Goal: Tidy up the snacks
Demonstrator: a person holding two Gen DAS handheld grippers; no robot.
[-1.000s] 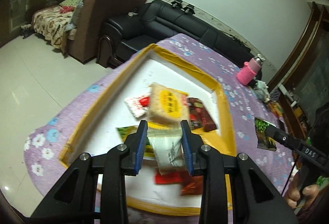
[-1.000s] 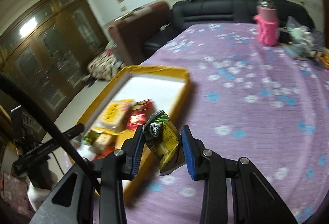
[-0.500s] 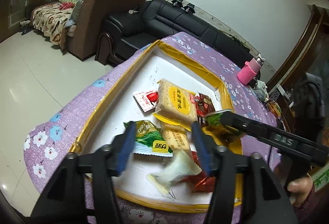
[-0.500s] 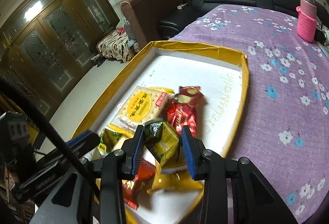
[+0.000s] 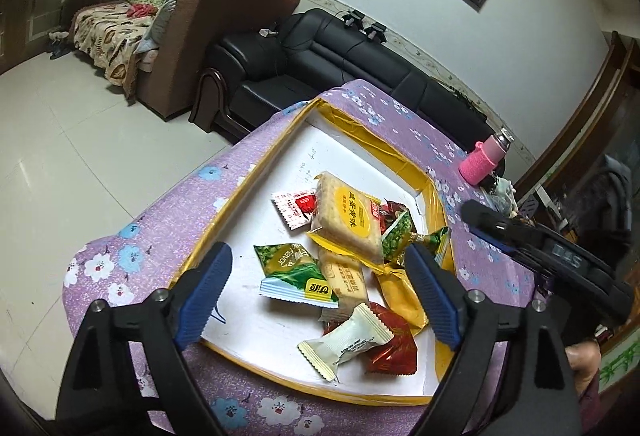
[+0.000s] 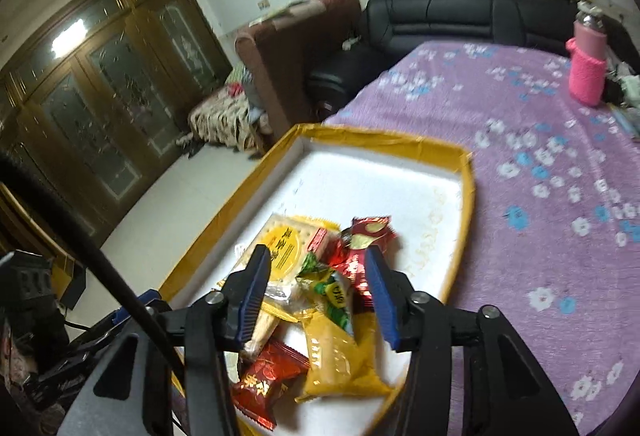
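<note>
A yellow-rimmed white tray (image 5: 352, 134) on the purple flowered tablecloth holds several snack packets. My left gripper (image 5: 316, 292) is open above its near end, over a white packet (image 5: 346, 340) lying on the tray. A yellow cracker pack (image 5: 348, 216) and a green packet (image 5: 294, 272) lie further in. My right gripper (image 6: 316, 288) is open over the same pile (image 6: 320, 276); a green-and-yellow packet (image 6: 332, 292) lies below its jaws on the heap. The right gripper also shows in the left wrist view (image 5: 540, 248) at the tray's right edge.
A pink bottle (image 6: 586, 72) stands at the far end of the table (image 6: 540, 196). A black sofa (image 5: 340, 56) and a brown armchair (image 5: 208, 24) stand beyond the table. The floor (image 5: 80, 156) lies to the left.
My left gripper opened and dropped the white packet into the tray. My right gripper carried the green-and-yellow packet over the tray, then opened and let it go onto the pile.
</note>
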